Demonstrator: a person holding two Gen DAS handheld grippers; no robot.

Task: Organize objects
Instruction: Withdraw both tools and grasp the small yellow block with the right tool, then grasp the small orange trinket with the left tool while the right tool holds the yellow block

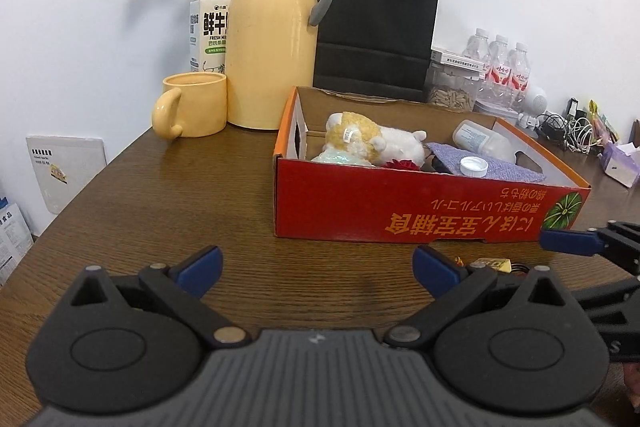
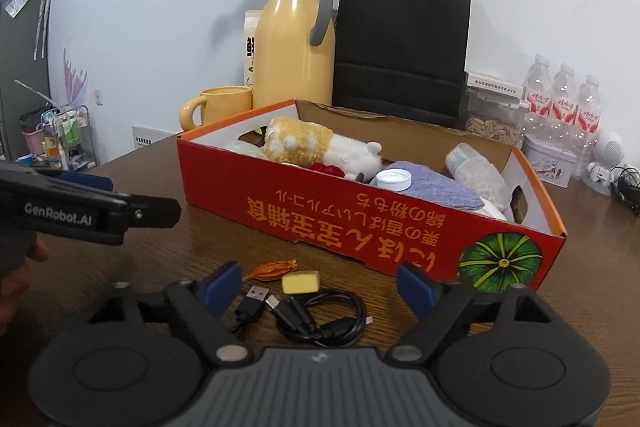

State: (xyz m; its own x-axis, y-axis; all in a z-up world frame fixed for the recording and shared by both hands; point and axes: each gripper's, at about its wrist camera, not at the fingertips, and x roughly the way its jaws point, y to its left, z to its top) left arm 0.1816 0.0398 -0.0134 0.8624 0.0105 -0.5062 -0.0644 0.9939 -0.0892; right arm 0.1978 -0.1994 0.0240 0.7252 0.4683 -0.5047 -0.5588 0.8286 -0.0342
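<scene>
A red cardboard box [image 1: 400,211] [image 2: 320,223] stands on the brown wooden table. It holds a plush toy [image 1: 372,141] [image 2: 316,147], a purple cloth [image 2: 440,191], a white cap [image 2: 394,180] and a clear bottle [image 2: 476,167]. In front of the box lie a coiled black USB cable [image 2: 316,315], a small yellow block [image 2: 300,283] and an orange dried flower [image 2: 272,271]. My right gripper [image 2: 320,287] is open, low over the cable, with nothing in it. My left gripper [image 1: 316,267] is open and empty over bare table, left of the right one.
A yellow thermos jug [image 1: 272,39], a yellow mug [image 1: 192,105], a milk carton [image 1: 210,27] and a black paper bag [image 1: 376,27] stand behind the box. Water bottles [image 2: 564,99], a tin [image 2: 548,163] and cables sit at the back right.
</scene>
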